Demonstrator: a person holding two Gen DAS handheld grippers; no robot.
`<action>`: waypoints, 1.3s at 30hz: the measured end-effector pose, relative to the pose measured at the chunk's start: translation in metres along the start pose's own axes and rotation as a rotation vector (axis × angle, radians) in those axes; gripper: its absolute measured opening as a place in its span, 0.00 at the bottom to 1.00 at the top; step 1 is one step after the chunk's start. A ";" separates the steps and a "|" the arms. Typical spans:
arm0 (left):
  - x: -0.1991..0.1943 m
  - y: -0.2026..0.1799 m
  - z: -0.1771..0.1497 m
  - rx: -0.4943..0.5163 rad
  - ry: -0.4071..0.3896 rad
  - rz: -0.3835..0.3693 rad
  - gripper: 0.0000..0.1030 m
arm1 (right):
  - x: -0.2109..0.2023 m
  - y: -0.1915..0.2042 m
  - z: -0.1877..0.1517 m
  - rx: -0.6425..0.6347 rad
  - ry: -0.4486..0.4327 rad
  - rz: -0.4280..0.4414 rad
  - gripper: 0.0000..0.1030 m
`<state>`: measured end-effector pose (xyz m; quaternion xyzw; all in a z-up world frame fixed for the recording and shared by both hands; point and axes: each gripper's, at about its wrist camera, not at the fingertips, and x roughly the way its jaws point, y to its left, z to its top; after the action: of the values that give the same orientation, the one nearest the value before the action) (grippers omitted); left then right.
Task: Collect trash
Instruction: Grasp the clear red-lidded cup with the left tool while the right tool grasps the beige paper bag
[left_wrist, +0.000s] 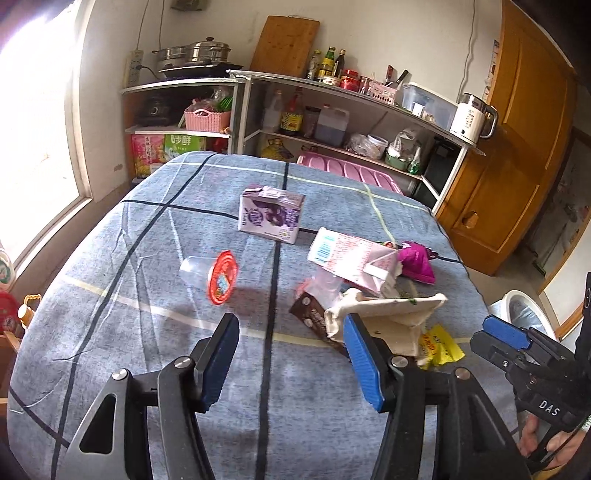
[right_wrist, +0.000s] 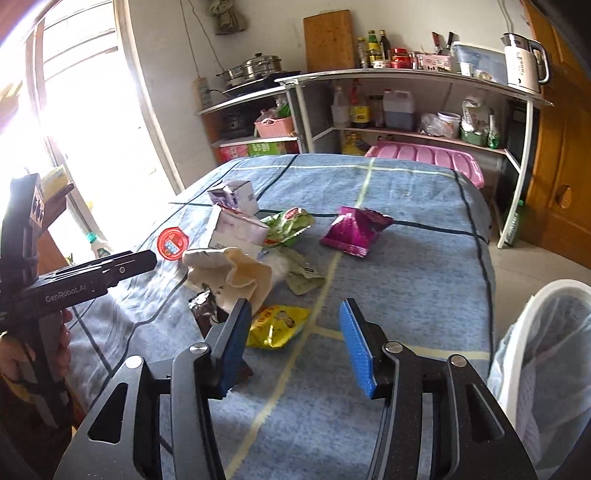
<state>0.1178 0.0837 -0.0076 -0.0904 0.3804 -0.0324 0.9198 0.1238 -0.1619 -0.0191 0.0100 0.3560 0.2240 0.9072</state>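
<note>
While hovering above the blue checked tablecloth (right_wrist: 406, 258), both sets of fingers spread, pinching nothing.

Left gripper (left_wrist: 291, 354) and right gripper (right_wrist: 291, 343) nearest; just beyond, yellow snack packet (right_wrist: 277, 326), cream cloth bag (right_wrist: 232, 273), brown wrapper (left_wrist: 310, 317); farther, red-lidded plastic cup (left_wrist: 218, 277), pink-white carton (left_wrist: 354, 258), magenta snack bag (right_wrist: 354, 230); farthest, purple milk carton (left_wrist: 269, 214). White lined bin (right_wrist: 546, 354) beside table at right.

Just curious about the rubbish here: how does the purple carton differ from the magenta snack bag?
The purple carton is a stiff box that stands upright; the magenta snack bag is a crinkled, soft pouch that lies slumped. The carton sits apart at the far side of the pile, the bag off to the right. Both rest on the blue checked cloth, untouched.
</note>
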 end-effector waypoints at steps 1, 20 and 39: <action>0.002 0.005 0.001 -0.009 0.007 0.011 0.59 | 0.004 0.004 0.002 -0.009 -0.001 0.003 0.58; 0.063 0.072 0.031 -0.065 0.066 0.067 0.64 | 0.053 0.026 0.025 -0.061 0.047 0.073 0.58; 0.089 0.069 0.033 -0.091 0.100 -0.010 0.45 | 0.066 0.019 0.017 -0.002 0.081 0.114 0.38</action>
<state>0.2036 0.1447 -0.0592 -0.1321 0.4264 -0.0243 0.8945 0.1701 -0.1150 -0.0450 0.0203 0.3909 0.2757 0.8779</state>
